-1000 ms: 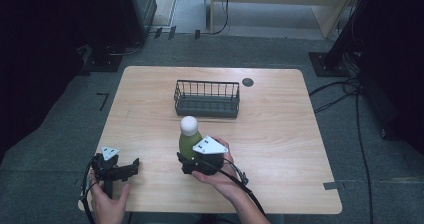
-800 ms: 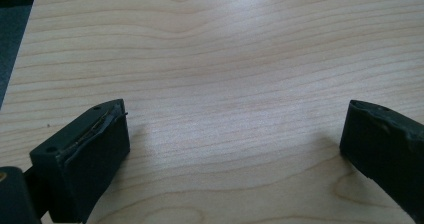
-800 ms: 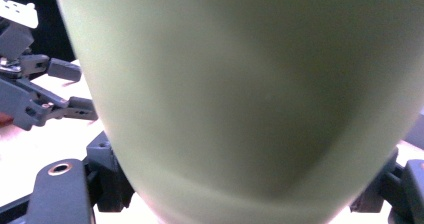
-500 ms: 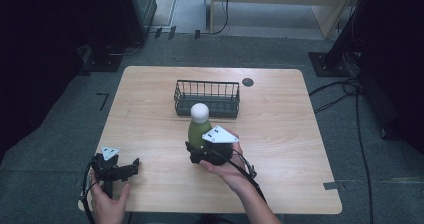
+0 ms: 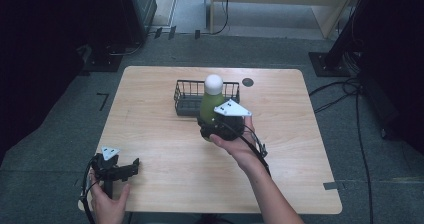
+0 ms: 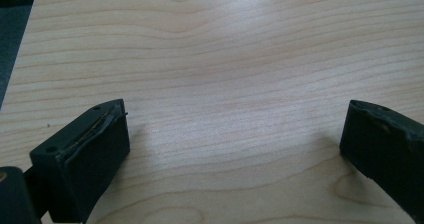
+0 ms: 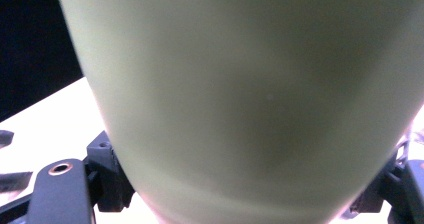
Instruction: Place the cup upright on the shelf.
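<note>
A green bottle with a white round cap is held upright above the table, just in front of the black wire basket. My right gripper is shut on the bottle's lower body; in the right gripper view the green bottle spans nearly the whole frame between the jaws. My left gripper rests near the table's front left corner, open. In the left gripper view its fingers stand wide apart over bare wood with nothing between them.
The wooden table has a dark round hole at the back right of the basket. Cables and dark equipment stands line the floor around the table. Bare wood lies between the two grippers.
My right gripper has carried the bottle up and away from the person, toward the basket. The left gripper has stayed put.
</note>
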The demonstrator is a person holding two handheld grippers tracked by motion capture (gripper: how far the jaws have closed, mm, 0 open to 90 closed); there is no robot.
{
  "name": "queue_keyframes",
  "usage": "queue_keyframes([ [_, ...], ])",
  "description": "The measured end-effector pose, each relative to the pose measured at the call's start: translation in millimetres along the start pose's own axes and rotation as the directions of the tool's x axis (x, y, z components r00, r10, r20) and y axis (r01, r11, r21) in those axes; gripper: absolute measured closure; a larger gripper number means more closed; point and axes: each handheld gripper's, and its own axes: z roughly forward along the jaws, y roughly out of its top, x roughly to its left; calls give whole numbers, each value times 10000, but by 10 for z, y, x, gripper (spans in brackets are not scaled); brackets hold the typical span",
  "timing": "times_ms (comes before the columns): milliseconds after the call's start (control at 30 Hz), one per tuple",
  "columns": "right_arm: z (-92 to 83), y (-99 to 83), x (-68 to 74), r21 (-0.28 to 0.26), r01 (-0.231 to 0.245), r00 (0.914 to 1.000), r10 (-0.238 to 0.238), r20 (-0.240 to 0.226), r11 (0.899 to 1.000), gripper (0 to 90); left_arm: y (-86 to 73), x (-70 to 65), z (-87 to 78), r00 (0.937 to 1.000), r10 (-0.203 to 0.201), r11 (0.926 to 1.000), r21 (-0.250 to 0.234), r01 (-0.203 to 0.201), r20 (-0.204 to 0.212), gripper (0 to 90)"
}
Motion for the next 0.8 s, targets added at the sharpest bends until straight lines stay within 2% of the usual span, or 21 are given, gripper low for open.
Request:
queue_keyframes([
  [267, 79, 283, -146, -198, -73, 9993, 80, 372, 9998, 199, 0, 0, 0, 10000, 2, 10000, -6, -2, -6, 1],
  [533, 208, 426, -250, -260, -300, 9975, 316, 625, 9992, 199, 0, 0, 0, 10000, 3, 10000, 0, -3, -5, 1],
  [567, 262, 469, -292, -254, -350, 9961, 369, 807, 9991, 199, 0, 0, 0, 10000, 1, 10000, -4, -1, -7, 1],
  [800, 405, 587, -455, -310, -614, 9895, 649, 1294, 9976, 199, -1, -1, 1, 10000, -6, 10000, -8, 6, -9, 1],
])
